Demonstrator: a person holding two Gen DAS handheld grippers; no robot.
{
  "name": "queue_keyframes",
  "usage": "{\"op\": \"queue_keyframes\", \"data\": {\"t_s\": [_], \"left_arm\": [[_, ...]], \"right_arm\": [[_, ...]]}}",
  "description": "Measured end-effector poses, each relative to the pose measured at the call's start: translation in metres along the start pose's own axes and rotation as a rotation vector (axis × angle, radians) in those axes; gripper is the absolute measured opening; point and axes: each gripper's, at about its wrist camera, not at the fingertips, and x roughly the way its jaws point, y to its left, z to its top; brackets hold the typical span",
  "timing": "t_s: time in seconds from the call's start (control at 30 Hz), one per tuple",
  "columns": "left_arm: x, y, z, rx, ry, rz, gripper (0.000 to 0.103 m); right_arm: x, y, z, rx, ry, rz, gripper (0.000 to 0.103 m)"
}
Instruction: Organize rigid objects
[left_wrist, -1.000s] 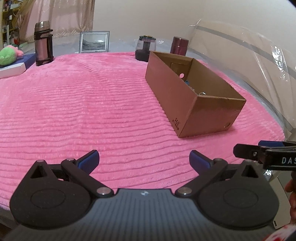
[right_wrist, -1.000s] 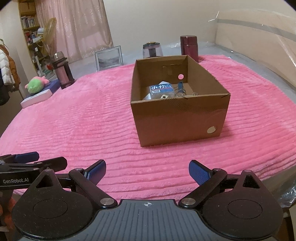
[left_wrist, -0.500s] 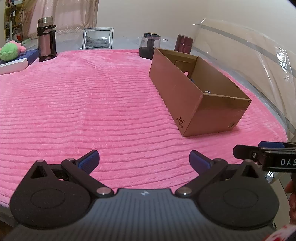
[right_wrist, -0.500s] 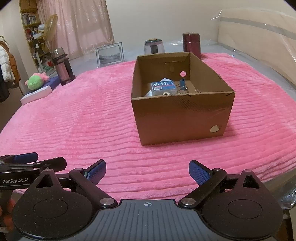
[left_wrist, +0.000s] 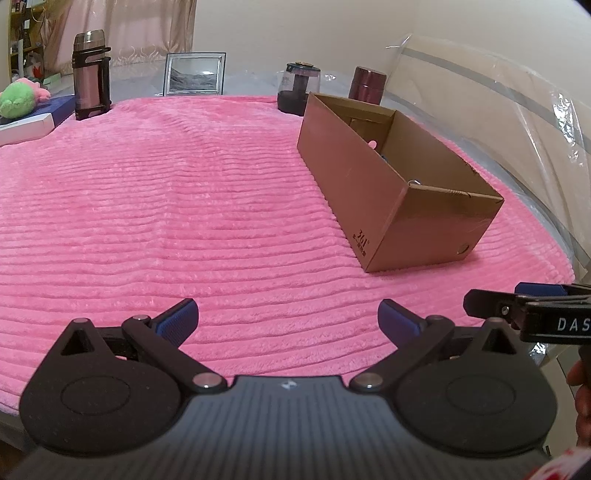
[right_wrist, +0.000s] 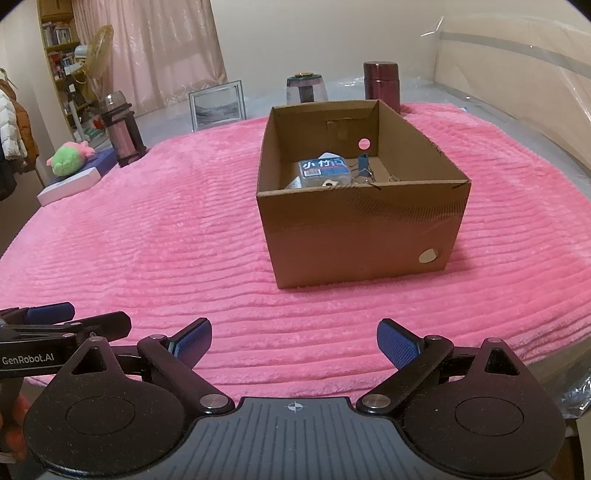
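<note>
Holding both tools wide and empty, I kept the left tool (left_wrist: 288, 317) and right tool (right_wrist: 294, 338) low over the pink blanket (right_wrist: 166, 236). Farther ahead sat the cardboard box (right_wrist: 360, 236), a blue packet (right_wrist: 324, 170) inside it.

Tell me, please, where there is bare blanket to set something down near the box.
The widest free patch lies left of the box, reaching the flask and frame. A bare strip also separates the box from both open tools. It is crowded behind the box, by the jar and canister.
</note>
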Motion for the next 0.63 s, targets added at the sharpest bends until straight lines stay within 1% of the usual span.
{"op": "queue_keyframes", "data": {"t_s": [0.63], "left_arm": [[0.0044, 0.0012, -0.0014, 0.0, -0.01, 0.004, 0.102]], "right_arm": [[0.0033, -0.0028, 0.0, 0.002, 0.004, -0.001, 0.093]]}}
